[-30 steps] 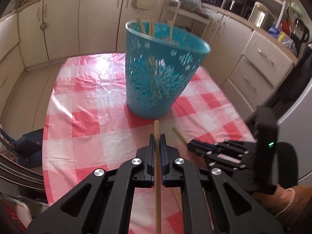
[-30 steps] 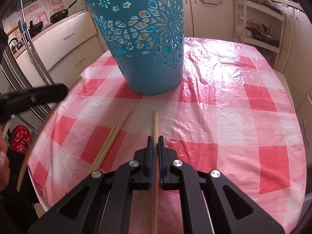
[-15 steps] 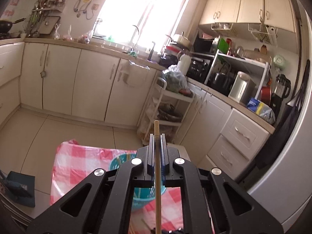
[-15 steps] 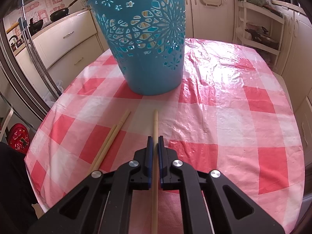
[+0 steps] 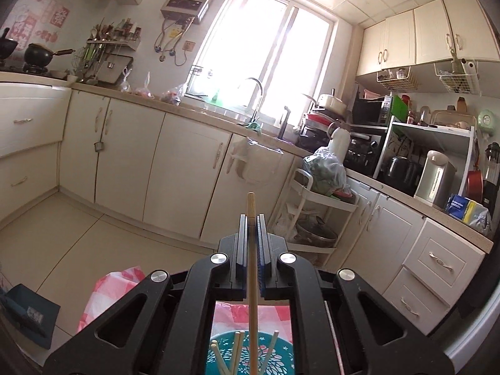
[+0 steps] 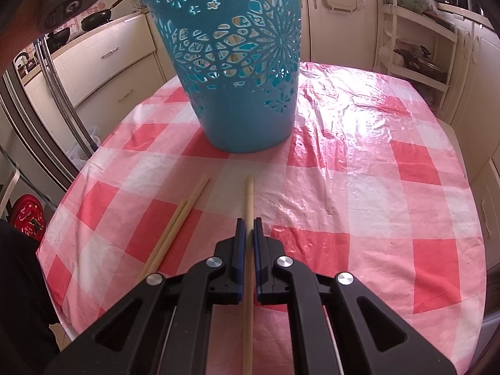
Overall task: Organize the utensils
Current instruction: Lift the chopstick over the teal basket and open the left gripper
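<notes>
Two grippers, one chopstick each. Left gripper [image 5: 251, 218] clamped on a wooden chopstick [image 5: 252, 281], pointing near level at the kitchen cabinets [image 5: 175, 175] and window [image 5: 265, 53]; chopstick tip pokes past the pads, rear end cut off at the bottom edge. Teal basket [image 5: 250, 357] seen only through the gap in the gripper frame, from above: rim mostly masked by the black body, a few chopstick ends [image 5: 236, 353] standing inside, exact count not readable. Just a sliver of red-checked tablecloth [image 5: 109, 293] visible left of the frame.

Right gripper [image 6: 247, 220] clamped on a second chopstick [image 6: 248, 250], angled down at the tabletop; whether that stick's tip rests on the cloth or hangs just above it can't be told. Rear end cut off at the bottom edge.

Only in the right wrist view: full side of the basket [image 6: 237, 72] standing toward the far edge of the round table [image 6: 375, 172], rim cropped at the top; two loose chopsticks [image 6: 178, 225] lying side by side on the cloth just left of the gripper, near ends hidden behind its body. Dark blurred object at top left corner [image 6: 72, 3], not identifiable. Contents of the basket show only as pale slivers through the cut-outs.
</notes>
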### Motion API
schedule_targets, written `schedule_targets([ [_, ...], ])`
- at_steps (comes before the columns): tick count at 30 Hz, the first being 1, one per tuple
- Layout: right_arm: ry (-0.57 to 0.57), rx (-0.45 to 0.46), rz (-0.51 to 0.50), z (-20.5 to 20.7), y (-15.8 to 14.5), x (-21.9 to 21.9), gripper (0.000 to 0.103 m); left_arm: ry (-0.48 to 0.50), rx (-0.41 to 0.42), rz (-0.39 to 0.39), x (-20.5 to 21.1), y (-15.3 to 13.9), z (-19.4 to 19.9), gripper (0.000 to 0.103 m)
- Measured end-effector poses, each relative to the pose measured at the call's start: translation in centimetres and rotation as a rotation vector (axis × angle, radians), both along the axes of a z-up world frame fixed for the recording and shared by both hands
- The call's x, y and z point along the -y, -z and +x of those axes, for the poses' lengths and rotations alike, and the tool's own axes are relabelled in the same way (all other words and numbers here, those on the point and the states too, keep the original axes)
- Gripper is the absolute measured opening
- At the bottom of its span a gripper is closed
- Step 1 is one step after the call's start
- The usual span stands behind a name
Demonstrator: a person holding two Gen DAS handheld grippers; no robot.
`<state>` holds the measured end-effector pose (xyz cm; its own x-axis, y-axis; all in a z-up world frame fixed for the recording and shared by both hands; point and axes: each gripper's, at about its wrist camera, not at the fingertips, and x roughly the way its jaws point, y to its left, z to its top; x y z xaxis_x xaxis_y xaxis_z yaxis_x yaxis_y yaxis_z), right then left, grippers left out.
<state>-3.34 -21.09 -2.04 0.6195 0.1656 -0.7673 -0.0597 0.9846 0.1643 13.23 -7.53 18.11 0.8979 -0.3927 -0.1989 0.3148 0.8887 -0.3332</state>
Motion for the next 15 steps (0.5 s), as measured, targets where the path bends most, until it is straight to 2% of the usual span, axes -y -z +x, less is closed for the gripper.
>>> schedule_targets([
  [7,0.0,-0.002,0.011,0.1,0.0,0.1,0.006,-0.014,-0.031,0.041,0.7,3.0,0.5,0.005],
  [15,0.0,-0.002,0.009,0.1,0.0,0.2,0.006,0.03,-0.137,0.135,0.1,5.4,-0.6,0.008],
])
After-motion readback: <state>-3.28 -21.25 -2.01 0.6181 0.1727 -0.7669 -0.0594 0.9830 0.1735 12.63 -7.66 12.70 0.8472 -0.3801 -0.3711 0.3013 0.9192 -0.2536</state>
